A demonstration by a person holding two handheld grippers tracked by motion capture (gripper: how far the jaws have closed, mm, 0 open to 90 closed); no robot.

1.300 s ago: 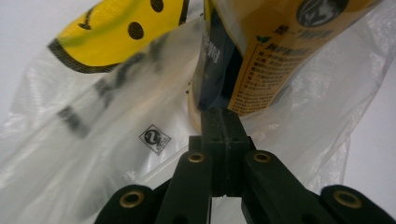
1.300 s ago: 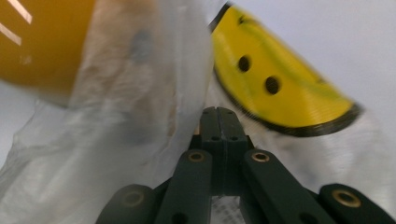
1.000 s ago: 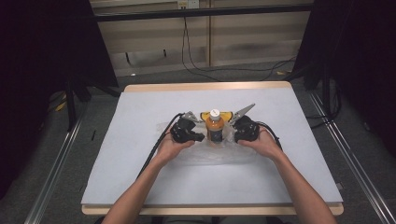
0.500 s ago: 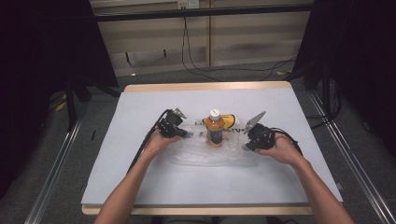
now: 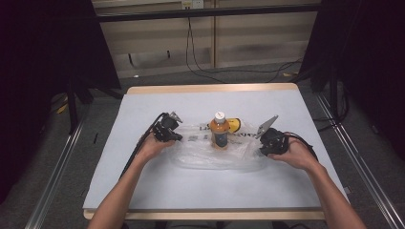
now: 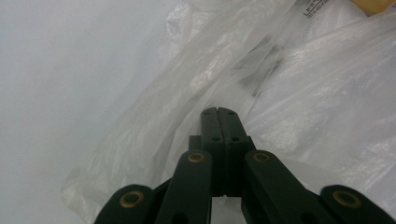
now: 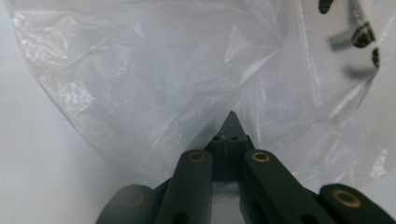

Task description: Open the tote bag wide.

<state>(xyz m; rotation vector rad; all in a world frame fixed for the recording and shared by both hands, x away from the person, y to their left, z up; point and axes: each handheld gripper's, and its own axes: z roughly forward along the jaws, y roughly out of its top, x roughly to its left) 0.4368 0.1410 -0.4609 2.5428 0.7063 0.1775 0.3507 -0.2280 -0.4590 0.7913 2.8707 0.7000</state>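
White desk (image 5: 157,200) carries a clear plastic bag (image 5: 215,155), an upright orange bottle (image 5: 219,130) standing at its middle. Left tongs (image 6: 217,113) and right tongs (image 7: 232,122) are each clamped on opposite bag edges. Pulling evenly should spread it; the bottle could topple.

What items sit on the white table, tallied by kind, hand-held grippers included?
Clear crinkled plastic bag: 1
Upright orange bottle with white cap: 1
Yellow round object behind the bottle: 1
Black two-jaw grippers, left gripper and right gripper: 2
Total: 5
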